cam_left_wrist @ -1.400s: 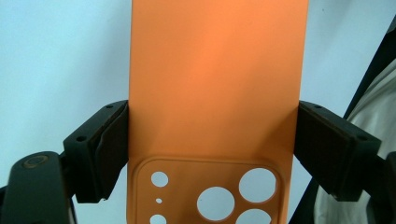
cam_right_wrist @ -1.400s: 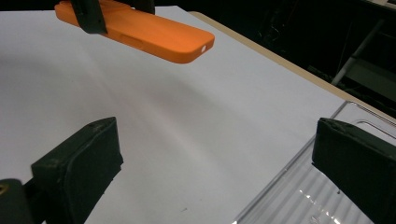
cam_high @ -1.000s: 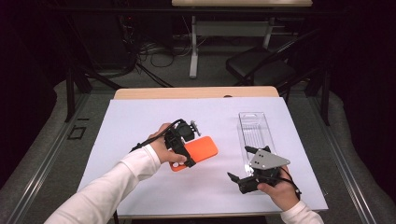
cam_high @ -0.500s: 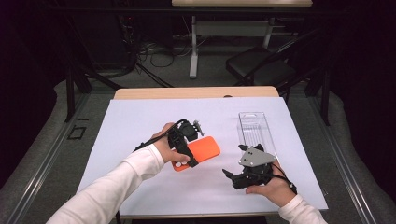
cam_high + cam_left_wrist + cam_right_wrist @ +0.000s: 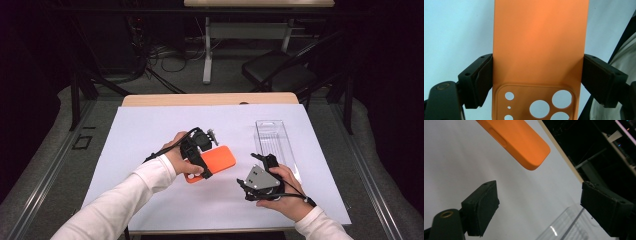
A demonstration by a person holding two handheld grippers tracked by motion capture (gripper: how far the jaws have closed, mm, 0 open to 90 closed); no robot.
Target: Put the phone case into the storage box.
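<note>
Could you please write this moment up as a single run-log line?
left gripper: shut on orange phone case, held above white sheet | right gripper: open, empty | clear plastic tray: on sheet

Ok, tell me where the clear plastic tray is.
In the high view the clear plastic tray lies on the right half of the white table cover, just beyond the right gripper and to the right of the orange phone case.

The table (image 5: 210,99) has a light wooden top, bare only along its far edge. A white sheet (image 5: 150,125) covers the remaining surface. A clear plastic tray (image 5: 274,137) lies flat on the sheet, just beyond the right gripper (image 5: 256,170) and to the right of the left gripper (image 5: 212,135).
</note>
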